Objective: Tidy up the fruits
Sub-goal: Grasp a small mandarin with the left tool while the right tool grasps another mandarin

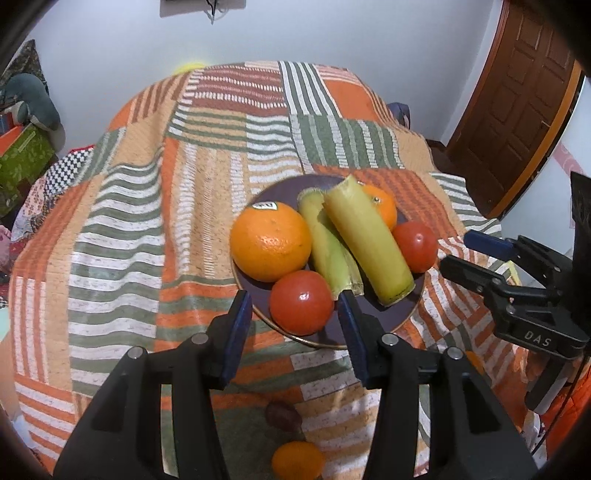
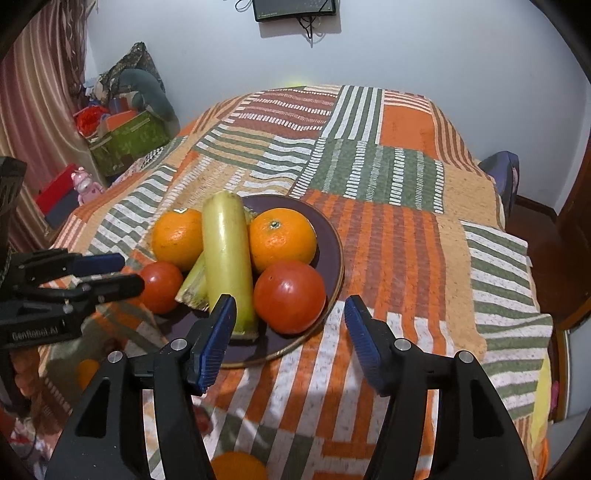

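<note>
both grippers, left gripper [image 1: 293, 314] and right gripper [image 2: 290, 317], stand apart and empty just short of the plate [image 2: 334, 254]. on it: two oranges [image 1: 270, 245], two tomatoes [image 1: 301, 302], two stiff green-yellow stalks [image 1: 369, 240]. the tomatoes look smooth and bruisable, best gripped gently across the middle.

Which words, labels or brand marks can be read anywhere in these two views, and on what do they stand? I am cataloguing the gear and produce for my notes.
"DAS": white letters on the black body of the right gripper, seen from the left wrist.
"GenRobot.AI": pale letters on the black body of the left gripper, seen from the right wrist.
Sticker on the large round orange: print too small to read.
Dark device on the white wall: a pale mark, too blurred to read.
</note>
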`<action>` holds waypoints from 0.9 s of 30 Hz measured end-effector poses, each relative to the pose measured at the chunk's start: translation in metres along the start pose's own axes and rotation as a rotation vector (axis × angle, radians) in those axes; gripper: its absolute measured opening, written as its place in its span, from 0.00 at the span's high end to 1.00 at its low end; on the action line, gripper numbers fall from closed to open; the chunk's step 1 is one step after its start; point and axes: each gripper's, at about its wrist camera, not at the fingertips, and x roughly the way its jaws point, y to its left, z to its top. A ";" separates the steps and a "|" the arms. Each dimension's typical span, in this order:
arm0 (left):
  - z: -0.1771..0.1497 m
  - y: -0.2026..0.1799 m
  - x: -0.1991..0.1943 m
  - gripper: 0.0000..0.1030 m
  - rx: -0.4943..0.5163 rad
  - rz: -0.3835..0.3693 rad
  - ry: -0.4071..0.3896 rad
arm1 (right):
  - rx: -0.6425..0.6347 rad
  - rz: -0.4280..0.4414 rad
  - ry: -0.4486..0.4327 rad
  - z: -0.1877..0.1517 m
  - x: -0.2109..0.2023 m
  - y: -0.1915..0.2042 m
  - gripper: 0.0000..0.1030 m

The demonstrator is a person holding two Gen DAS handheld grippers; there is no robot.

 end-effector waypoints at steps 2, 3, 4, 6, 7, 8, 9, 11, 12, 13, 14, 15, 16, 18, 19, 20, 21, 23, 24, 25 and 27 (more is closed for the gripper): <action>-0.001 0.001 -0.010 0.53 -0.001 0.004 -0.011 | -0.001 -0.003 -0.007 -0.002 -0.009 0.002 0.44; -0.003 0.001 -0.015 0.53 -0.002 0.006 -0.016 | -0.001 -0.004 -0.009 -0.003 -0.012 0.003 0.44; -0.003 0.001 -0.019 0.53 -0.002 0.007 -0.018 | -0.002 -0.006 -0.011 -0.005 -0.017 0.004 0.44; -0.008 0.000 -0.028 0.53 0.000 0.010 -0.023 | -0.003 -0.010 -0.014 -0.008 -0.024 0.007 0.43; -0.010 0.000 -0.033 0.53 0.002 0.011 -0.025 | -0.004 -0.011 -0.014 -0.009 -0.026 0.007 0.43; -0.014 -0.001 -0.039 0.53 0.005 0.013 -0.028 | -0.006 -0.011 -0.014 -0.010 -0.030 0.009 0.43; -0.017 -0.002 -0.042 0.53 0.008 0.013 -0.029 | -0.008 -0.012 -0.014 -0.011 -0.033 0.011 0.43; -0.024 -0.003 -0.049 0.53 0.014 0.014 -0.025 | -0.013 -0.012 -0.016 -0.014 -0.040 0.014 0.43; -0.029 -0.004 -0.051 0.53 0.018 0.015 -0.022 | -0.014 -0.013 -0.016 -0.016 -0.042 0.016 0.43; -0.033 -0.005 -0.053 0.53 0.020 0.015 -0.018 | -0.017 -0.015 -0.015 -0.017 -0.045 0.017 0.43; -0.038 -0.006 -0.055 0.53 0.023 0.012 -0.011 | -0.019 -0.018 -0.015 -0.019 -0.047 0.019 0.43; -0.042 -0.006 -0.056 0.53 0.026 0.011 -0.005 | -0.019 -0.020 -0.013 -0.022 -0.050 0.020 0.43; -0.045 -0.008 -0.057 0.53 0.029 0.011 -0.001 | -0.019 -0.021 -0.009 -0.025 -0.052 0.022 0.43; -0.054 -0.009 -0.059 0.53 0.038 0.011 0.008 | -0.014 -0.017 -0.001 -0.031 -0.054 0.025 0.43; -0.057 -0.009 -0.059 0.53 0.039 0.010 0.012 | -0.011 -0.016 0.003 -0.034 -0.054 0.026 0.43; -0.061 -0.009 -0.058 0.53 0.041 0.009 0.017 | -0.009 -0.014 0.011 -0.037 -0.054 0.027 0.43; -0.066 -0.008 -0.057 0.53 0.039 0.008 0.025 | -0.007 -0.016 0.017 -0.040 -0.053 0.029 0.43; -0.075 -0.007 -0.052 0.53 0.035 0.012 0.047 | -0.005 -0.014 0.033 -0.046 -0.051 0.031 0.43; -0.077 -0.007 -0.049 0.53 0.033 0.014 0.057 | -0.001 -0.013 0.039 -0.049 -0.050 0.031 0.43; -0.081 -0.006 -0.047 0.53 0.030 0.016 0.067 | 0.006 -0.009 0.045 -0.052 -0.049 0.031 0.43; -0.089 -0.003 -0.041 0.53 0.021 0.016 0.088 | 0.020 0.001 0.059 -0.058 -0.046 0.031 0.43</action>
